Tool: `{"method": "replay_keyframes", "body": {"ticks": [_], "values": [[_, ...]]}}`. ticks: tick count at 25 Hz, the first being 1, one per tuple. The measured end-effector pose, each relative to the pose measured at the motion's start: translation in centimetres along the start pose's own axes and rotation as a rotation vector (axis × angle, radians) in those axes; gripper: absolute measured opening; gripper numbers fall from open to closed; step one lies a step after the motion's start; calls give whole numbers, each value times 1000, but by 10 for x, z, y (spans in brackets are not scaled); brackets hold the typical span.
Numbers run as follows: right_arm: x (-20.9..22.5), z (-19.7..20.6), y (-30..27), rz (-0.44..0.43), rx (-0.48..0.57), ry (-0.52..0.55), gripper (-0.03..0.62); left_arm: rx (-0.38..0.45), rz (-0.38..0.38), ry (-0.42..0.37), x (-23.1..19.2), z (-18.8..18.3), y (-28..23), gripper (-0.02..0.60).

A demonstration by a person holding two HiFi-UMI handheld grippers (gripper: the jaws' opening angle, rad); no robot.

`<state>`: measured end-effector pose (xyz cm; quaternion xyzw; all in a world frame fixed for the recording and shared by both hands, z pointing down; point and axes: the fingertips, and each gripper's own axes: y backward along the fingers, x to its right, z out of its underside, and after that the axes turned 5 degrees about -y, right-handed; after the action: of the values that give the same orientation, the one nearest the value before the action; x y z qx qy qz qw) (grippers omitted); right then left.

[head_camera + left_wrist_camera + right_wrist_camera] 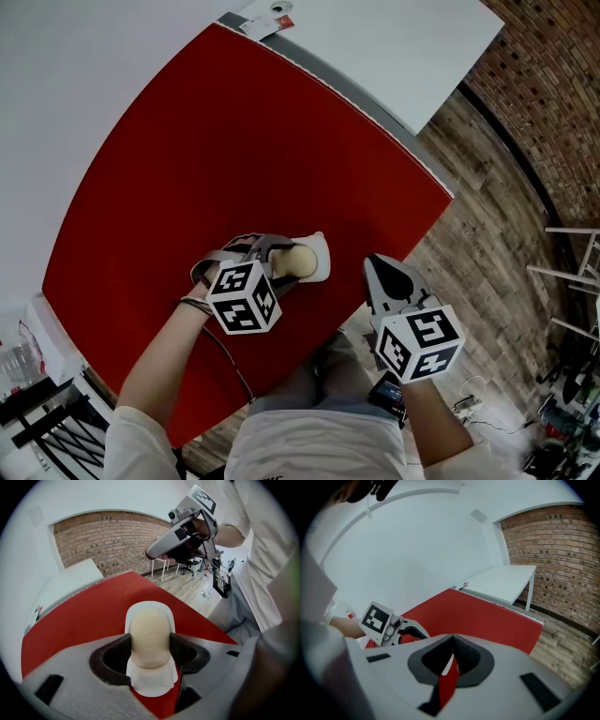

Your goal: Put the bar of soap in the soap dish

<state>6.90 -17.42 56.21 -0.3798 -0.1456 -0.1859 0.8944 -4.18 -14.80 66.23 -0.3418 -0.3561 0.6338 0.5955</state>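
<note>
A cream bar of soap (300,261) (149,637) sits between the pads of my left gripper (281,258) (150,646), which is shut on its two sides. Right beneath it lies the white soap dish (322,246) (149,606) on the red table; whether the soap rests on the dish I cannot tell. My right gripper (377,266) (452,641) is held to the right of the dish at the table's near edge, shut with nothing in it. In the left gripper view, the right gripper (157,551) shows up high.
The red table (234,141) ends just by the right gripper, with wooden floor (497,187) beyond. A white table (394,47) abuts its far side. Chairs and cables stand on the floor at the right.
</note>
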Motion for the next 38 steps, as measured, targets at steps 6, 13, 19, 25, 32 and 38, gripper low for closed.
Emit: {"method": "replay_keyframes", "body": {"ticks": [6,13,19,25,32,38], "values": [[0,-1,1,-2,0,-2,5,-8,30,-58,1,-1,1,269],[-2,-1,4,-4,6,-1,5,-6,33,-58,6,1,5,291],[-3,-4,10,-7,14,7,5,3,7,-32,6,-1,11,291],[-10,-12,26,-3,30,6,5,4,-20,-19,12,-3,32,291],[-22,-34,66,-15,84,59,5,38,-87,28,26,-29,81,197],[-39,-35,102,-30,92,117,5,46,-203,39,47,-47,134,27]]}}
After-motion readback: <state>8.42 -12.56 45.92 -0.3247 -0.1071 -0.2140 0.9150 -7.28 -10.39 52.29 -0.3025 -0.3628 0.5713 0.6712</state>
